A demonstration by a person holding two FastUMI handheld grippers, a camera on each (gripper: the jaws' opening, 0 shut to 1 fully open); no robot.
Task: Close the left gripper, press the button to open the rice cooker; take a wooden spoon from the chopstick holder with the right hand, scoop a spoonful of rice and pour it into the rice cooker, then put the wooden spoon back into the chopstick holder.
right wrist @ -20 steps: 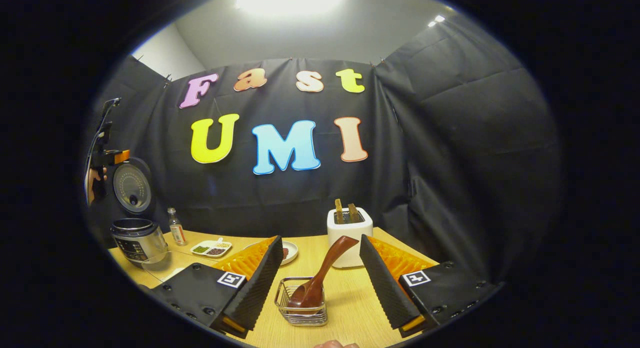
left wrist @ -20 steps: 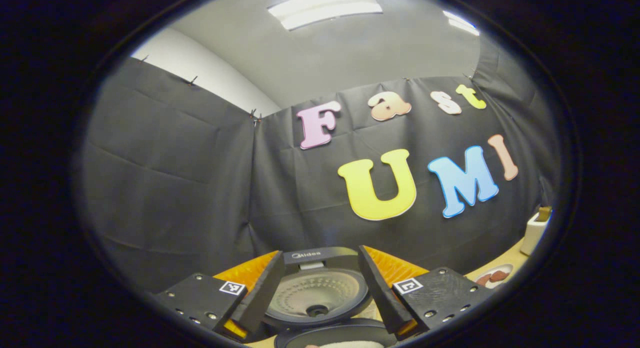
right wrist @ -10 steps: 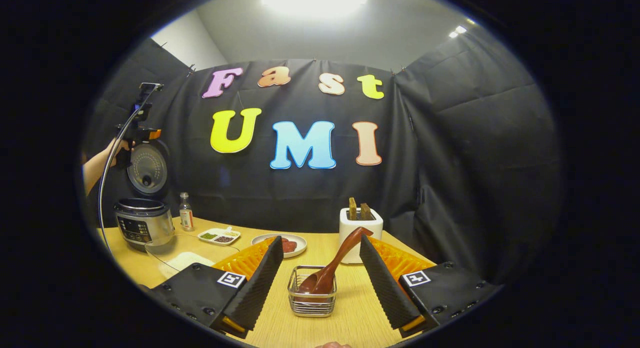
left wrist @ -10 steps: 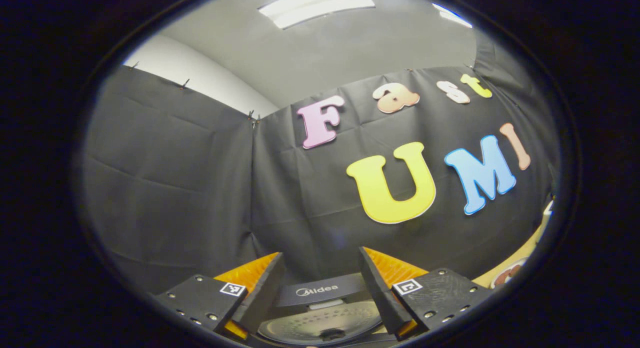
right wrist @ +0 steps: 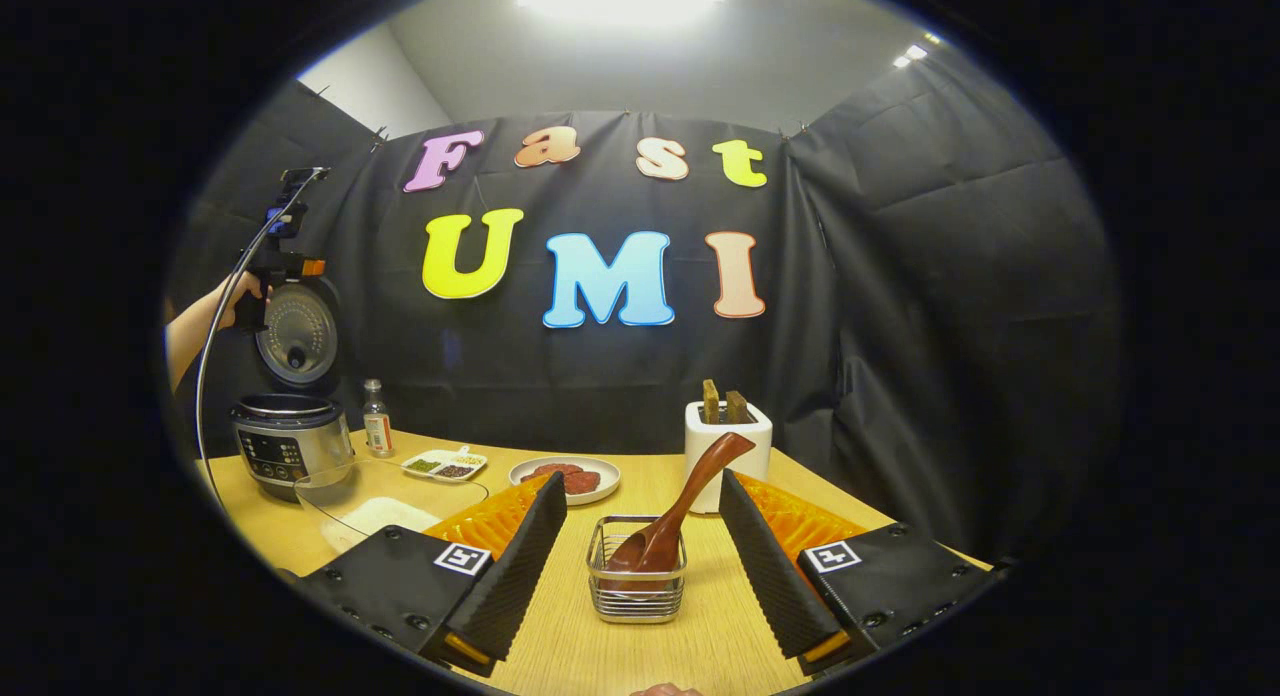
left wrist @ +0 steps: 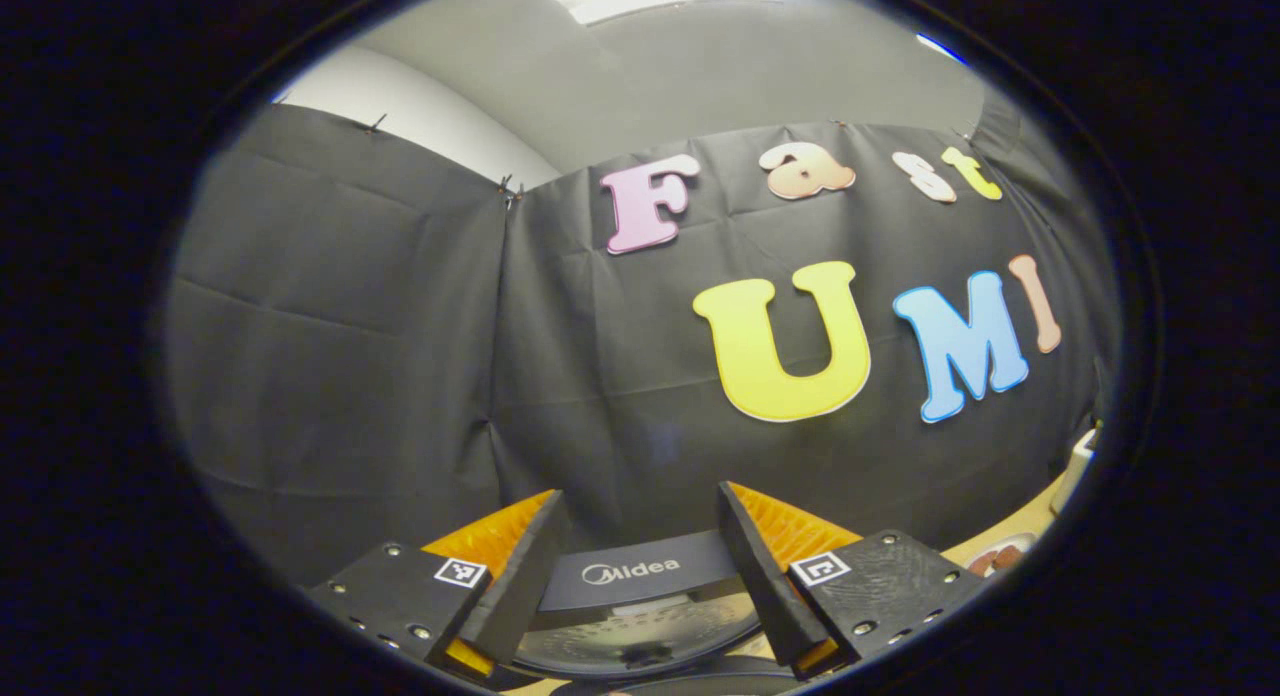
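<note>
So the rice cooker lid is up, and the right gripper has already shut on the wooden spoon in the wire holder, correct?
Not quite. The rice cooker lid is up, but the right gripper is open: in the right gripper view its fingers stand apart on either side of the wire holder, touching nothing. The wooden spoon leans in the holder, not gripped.

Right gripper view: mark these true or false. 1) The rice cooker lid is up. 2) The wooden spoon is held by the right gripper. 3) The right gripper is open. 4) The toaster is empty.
1) True: the rice cooker has its lid raised.
2) False: the wooden spoon stands in the wire holder, untouched.
3) True: the right gripper is open.
4) False: the toaster holds two slices.
</note>
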